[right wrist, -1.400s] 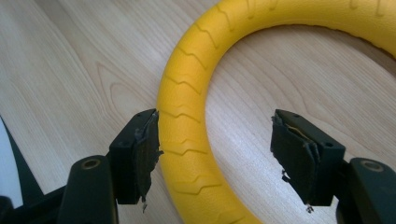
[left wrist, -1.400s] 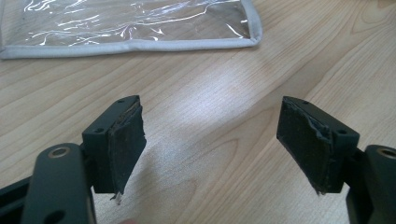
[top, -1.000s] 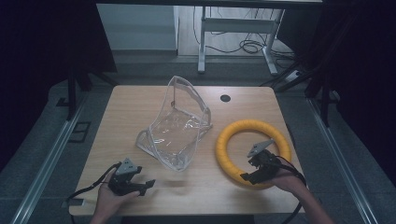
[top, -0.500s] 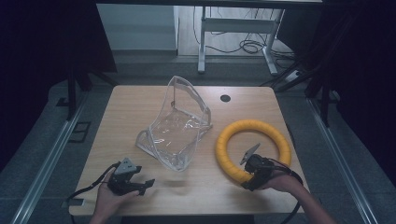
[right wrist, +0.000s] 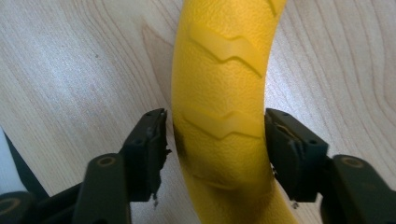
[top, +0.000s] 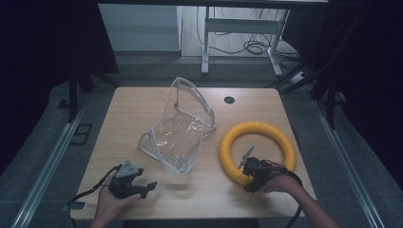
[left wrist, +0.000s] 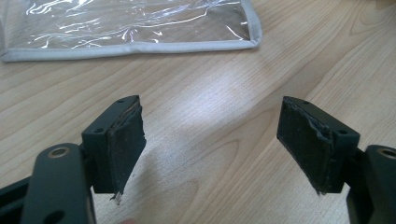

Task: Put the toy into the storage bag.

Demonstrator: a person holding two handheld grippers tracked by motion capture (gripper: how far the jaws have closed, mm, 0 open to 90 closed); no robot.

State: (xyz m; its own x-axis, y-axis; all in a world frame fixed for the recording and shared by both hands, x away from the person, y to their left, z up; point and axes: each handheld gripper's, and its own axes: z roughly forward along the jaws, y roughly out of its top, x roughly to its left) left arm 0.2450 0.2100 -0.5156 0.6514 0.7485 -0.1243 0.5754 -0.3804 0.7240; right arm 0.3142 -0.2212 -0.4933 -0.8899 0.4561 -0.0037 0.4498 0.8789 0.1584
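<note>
Right gripper point(right wrist: 215, 154) fingers straddle yellow ring point(top: 258, 151) at near-right of worktop point(top: 128, 118), touching or not, can't tell. Left gripper point(left wrist: 210, 144) fingers wide apart, empty, near clear bag point(top: 180, 130).

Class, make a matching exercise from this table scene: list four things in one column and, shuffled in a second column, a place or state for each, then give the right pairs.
Things:
1. yellow ring
2. clear plastic bag
3. left gripper
4. right gripper

States or places:
A. jaws wide apart over bare wood
B. lies at the table's right
C. jaws on either side of the ring's tube
D. propped up mid-table

Pairs: 1-B, 2-D, 3-A, 4-C
</note>
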